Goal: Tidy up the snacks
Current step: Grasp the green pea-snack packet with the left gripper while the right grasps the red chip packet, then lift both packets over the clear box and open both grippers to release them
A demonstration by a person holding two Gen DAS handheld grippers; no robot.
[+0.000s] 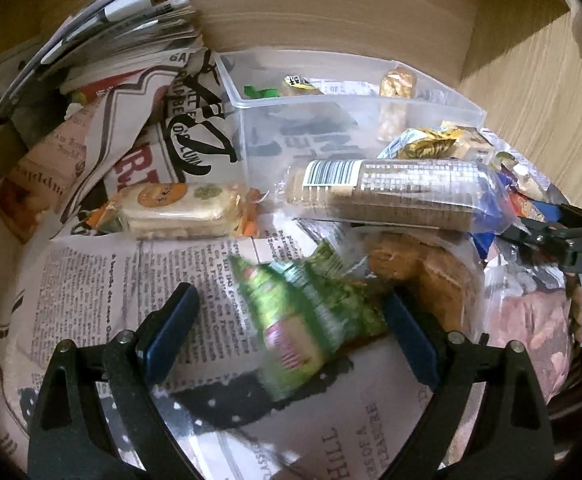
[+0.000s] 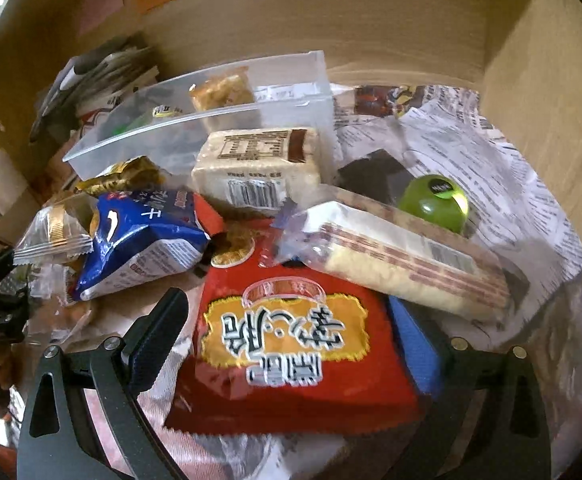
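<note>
The green snack packet (image 1: 311, 320) is showing a pink label patch. The left claw (image 1: 291, 336) is showing black arms and blue pads. The newspaper (image 1: 131, 280) is showing black print on off-white. The red snack bag (image 2: 291, 360) is showing a yellow panel with black and white characters. The blue snack bag (image 2: 139, 236) is showing white and red areas. The round green container (image 2: 435, 204) is showing a black label. The wafer pack (image 2: 407, 264) is showing cream and brown stripes.

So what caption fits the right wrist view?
Open right hand-held gripper straddling a red snack packet before the clear bin.
</note>
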